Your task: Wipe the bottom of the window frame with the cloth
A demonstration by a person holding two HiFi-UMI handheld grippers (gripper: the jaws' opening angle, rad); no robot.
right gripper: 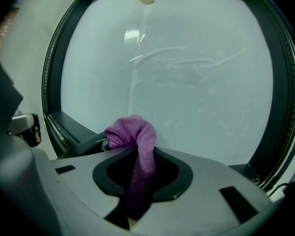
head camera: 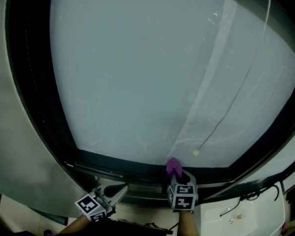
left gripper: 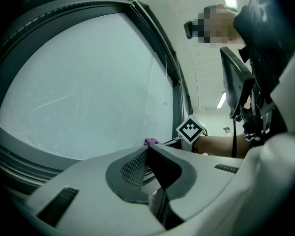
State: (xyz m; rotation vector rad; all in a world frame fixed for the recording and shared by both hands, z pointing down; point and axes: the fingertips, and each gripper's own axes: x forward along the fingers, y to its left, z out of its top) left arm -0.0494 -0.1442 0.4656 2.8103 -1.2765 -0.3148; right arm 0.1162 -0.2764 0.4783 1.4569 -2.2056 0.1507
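A purple cloth (head camera: pixel 173 167) is pressed on the dark bottom rail of the window frame (head camera: pixel 118 162), right of its middle. My right gripper (head camera: pixel 179 179) is shut on it from below. In the right gripper view the cloth (right gripper: pixel 135 136) bunches over the jaw tips and runs down between them, with the bottom rail (right gripper: pixel 73 127) to its left. My left gripper (head camera: pixel 119 191) hangs just below the rail further left, shut with nothing in it. In the left gripper view its jaw tips meet (left gripper: pixel 146 149), and the cloth (left gripper: pixel 150 142) and the right gripper's marker cube (left gripper: pixel 190 130) lie beyond.
Frosted glass (head camera: pixel 152 73) fills the frame. A thin cord ends in a small bead (head camera: pixel 195 153) just above the rail, right of the cloth. A white ledge (head camera: pixel 255 215) with cables sits lower right. A pale wall (head camera: pixel 19 156) lies left of the frame.
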